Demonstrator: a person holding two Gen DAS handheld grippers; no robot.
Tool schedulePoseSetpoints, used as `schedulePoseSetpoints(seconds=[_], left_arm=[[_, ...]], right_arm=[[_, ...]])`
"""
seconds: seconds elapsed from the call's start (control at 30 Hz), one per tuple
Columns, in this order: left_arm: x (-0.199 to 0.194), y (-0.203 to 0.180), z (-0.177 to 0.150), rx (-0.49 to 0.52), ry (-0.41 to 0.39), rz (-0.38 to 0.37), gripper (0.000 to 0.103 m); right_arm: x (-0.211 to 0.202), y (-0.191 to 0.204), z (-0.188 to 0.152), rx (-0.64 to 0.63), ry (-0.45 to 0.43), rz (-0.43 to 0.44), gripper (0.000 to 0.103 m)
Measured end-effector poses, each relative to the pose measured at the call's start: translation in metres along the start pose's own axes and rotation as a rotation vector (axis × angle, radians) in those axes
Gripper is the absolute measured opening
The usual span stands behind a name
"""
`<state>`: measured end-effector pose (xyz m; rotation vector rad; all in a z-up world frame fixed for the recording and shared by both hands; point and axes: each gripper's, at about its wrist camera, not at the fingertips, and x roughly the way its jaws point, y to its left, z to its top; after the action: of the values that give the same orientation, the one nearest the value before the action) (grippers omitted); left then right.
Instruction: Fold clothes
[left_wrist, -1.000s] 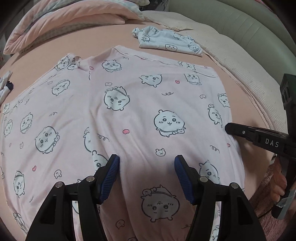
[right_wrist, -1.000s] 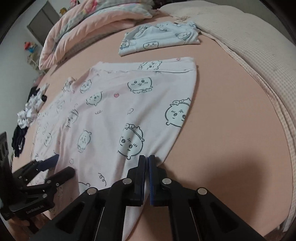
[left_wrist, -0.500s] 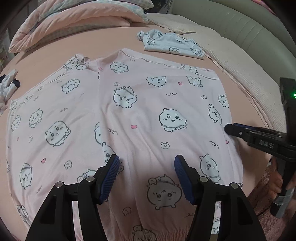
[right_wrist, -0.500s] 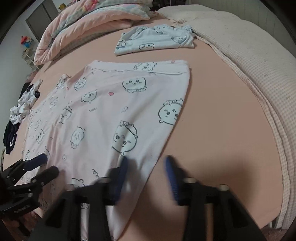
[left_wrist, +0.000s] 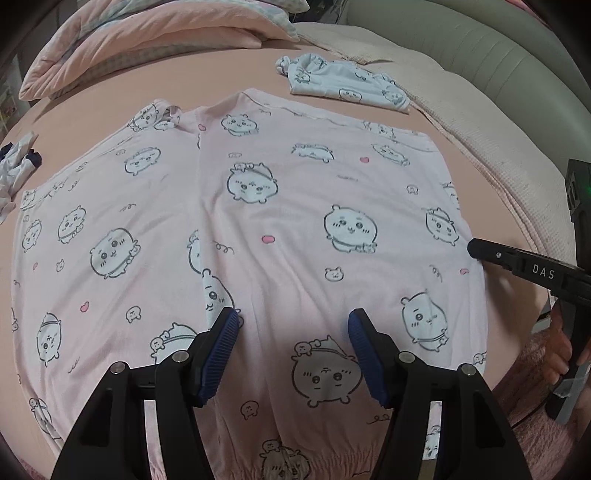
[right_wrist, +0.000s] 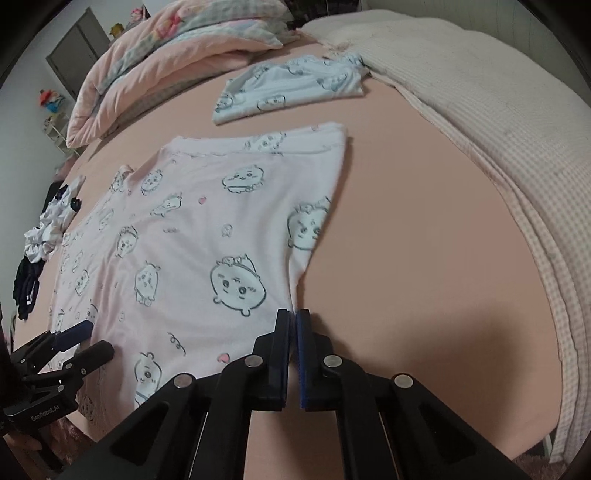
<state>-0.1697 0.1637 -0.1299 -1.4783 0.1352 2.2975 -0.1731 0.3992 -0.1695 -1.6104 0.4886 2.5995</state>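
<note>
Pink pyjama bottoms (left_wrist: 295, 206) printed with cartoon faces lie spread flat on the peach bed sheet (right_wrist: 424, 229), with their gathered waistband nearest the left wrist camera. My left gripper (left_wrist: 294, 334) hovers open over the cloth just above the waistband, with nothing between its blue pads (left_wrist: 221, 343). It also shows low on the left in the right wrist view as the left gripper (right_wrist: 86, 338). My right gripper (right_wrist: 294, 314) is shut on the bottoms' right edge (right_wrist: 295, 291). From the left wrist view, the right gripper (left_wrist: 474, 248) comes in from the right at that edge.
A folded light blue garment (right_wrist: 291, 88) lies farther back on the sheet. Pink quilts (left_wrist: 147, 40) are heaped at the far left, and a cream blanket (right_wrist: 498, 122) runs along the right. A crumpled white and navy pile (right_wrist: 44, 236) lies at the left edge. A hand (left_wrist: 561, 347) holds the right gripper.
The right gripper's jaws stood open half a second ago and are now shut on the garment's edge again. The left gripper has stayed open and hardly moved.
</note>
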Motion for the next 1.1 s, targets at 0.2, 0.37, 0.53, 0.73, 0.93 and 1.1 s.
schedulePoseSetpoints(seconds=[0.2, 0.37, 0.53, 0.73, 0.93, 1.1], left_arm=[[-0.007, -0.003, 0.001, 0.026, -0.03, -0.027, 0.06], [-0.006, -0.01, 0.013, 0.053, -0.042, -0.043, 0.06], [0.003, -0.012, 0.017, 0.057, -0.032, -0.046, 0.06], [0.008, -0.004, 0.018, 0.051, -0.019, -0.052, 0.06], [0.01, 0.012, 0.032, 0.048, -0.039, -0.016, 0.06], [0.026, 0.002, 0.027, 0.153, -0.006, 0.092, 0.06]], right_arm=[[-0.018, -0.011, 0.011, 0.069, -0.057, 0.002, 0.006], [-0.004, -0.021, 0.032, 0.095, -0.023, 0.057, 0.016], [0.025, -0.027, 0.046, 0.143, 0.024, 0.118, 0.022], [0.023, -0.012, 0.053, 0.014, -0.033, -0.042, 0.0], [0.006, -0.044, 0.058, 0.079, -0.092, -0.205, 0.0], [-0.003, 0.02, 0.041, -0.141, -0.094, -0.015, 0.0]])
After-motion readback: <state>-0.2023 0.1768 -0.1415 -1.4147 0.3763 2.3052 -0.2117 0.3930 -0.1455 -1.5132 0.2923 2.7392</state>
